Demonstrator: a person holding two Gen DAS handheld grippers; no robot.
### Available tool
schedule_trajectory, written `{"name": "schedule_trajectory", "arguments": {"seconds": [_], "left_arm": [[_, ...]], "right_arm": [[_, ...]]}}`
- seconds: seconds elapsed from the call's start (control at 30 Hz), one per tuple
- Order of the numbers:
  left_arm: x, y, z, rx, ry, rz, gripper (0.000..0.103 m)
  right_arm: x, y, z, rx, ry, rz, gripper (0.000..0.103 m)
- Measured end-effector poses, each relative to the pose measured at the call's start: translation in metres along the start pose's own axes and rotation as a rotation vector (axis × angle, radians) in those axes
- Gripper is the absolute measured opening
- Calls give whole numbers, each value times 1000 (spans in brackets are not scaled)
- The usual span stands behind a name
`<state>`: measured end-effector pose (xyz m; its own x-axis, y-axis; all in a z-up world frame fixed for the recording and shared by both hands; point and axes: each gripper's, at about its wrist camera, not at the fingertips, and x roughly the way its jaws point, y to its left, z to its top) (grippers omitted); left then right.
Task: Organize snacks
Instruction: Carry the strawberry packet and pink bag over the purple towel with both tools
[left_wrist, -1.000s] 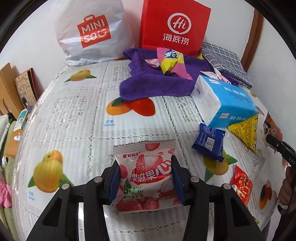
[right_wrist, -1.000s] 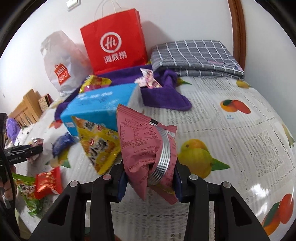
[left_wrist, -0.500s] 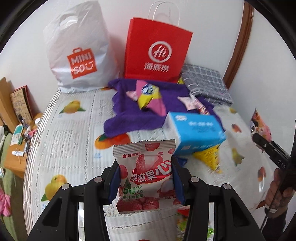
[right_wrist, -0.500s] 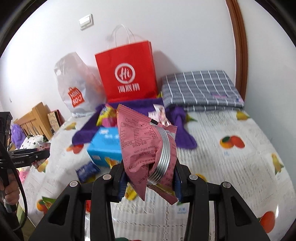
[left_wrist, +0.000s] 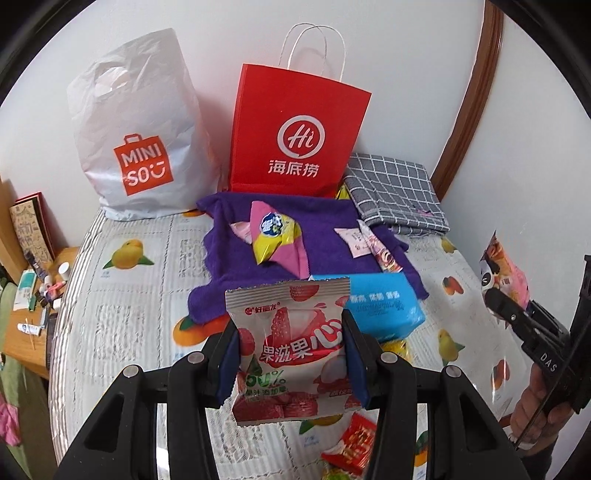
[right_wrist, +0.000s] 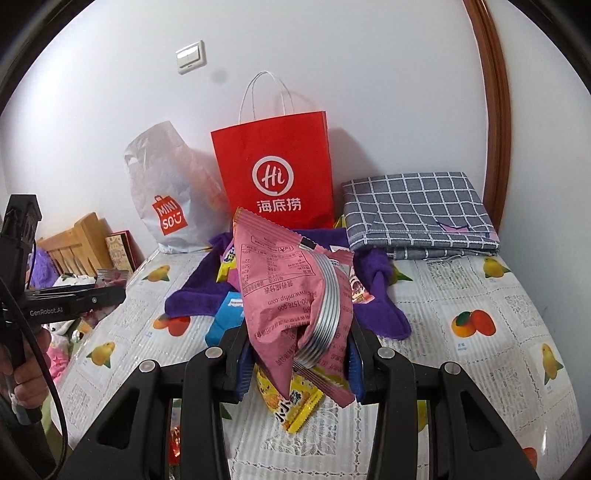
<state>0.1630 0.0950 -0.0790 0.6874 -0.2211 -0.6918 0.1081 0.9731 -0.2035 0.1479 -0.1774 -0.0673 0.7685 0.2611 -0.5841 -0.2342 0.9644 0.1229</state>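
Note:
My left gripper (left_wrist: 291, 354) is shut on a strawberry candy packet (left_wrist: 291, 350), held upright above the table. My right gripper (right_wrist: 297, 363) is shut on a pink snack packet (right_wrist: 288, 295), its printed back toward the camera, also held above the table. The right gripper with its packet shows at the right edge of the left wrist view (left_wrist: 506, 280). On the purple towel (left_wrist: 325, 240) lie a pink-and-yellow snack (left_wrist: 277, 236) and a small pink packet (left_wrist: 354, 242). A yellow snack (right_wrist: 291, 402) lies under my right gripper. A red packet (left_wrist: 354, 439) lies at the near edge.
A red paper bag (left_wrist: 295, 136) and a white Miniso bag (left_wrist: 140, 133) stand against the back wall. A blue tissue pack (left_wrist: 384, 306) lies beside the towel. A folded grey checked cloth (right_wrist: 417, 214) sits at the back right. The fruit-print tablecloth (right_wrist: 498, 332) covers the table.
Both grippers have risen and pulled back from the table with their packets still held, so the bags and back wall now show fully.

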Motion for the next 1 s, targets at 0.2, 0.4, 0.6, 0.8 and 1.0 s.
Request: {"name": "schedule_trajectory", "arguments": {"seconds": [0.2, 0.4, 0.6, 0.8, 1.0], "left_arm": [[3, -2, 17, 1, -11, -12, 46], [10, -4, 34, 1, -21, -23, 47], [22, -5, 51, -1, -22, -34, 47], [36, -6, 69, -11, -25, -44, 47], [54, -3, 89, -24, -21, -47, 47]], "right_arm": [[6, 7, 14, -14, -3, 3, 41], [19, 17, 31, -36, 1, 8, 41], [37, 23, 47, -48, 15, 5, 41], [54, 22, 59, -59, 26, -8, 41], [74, 11, 76, -52, 46, -19, 40]]}}
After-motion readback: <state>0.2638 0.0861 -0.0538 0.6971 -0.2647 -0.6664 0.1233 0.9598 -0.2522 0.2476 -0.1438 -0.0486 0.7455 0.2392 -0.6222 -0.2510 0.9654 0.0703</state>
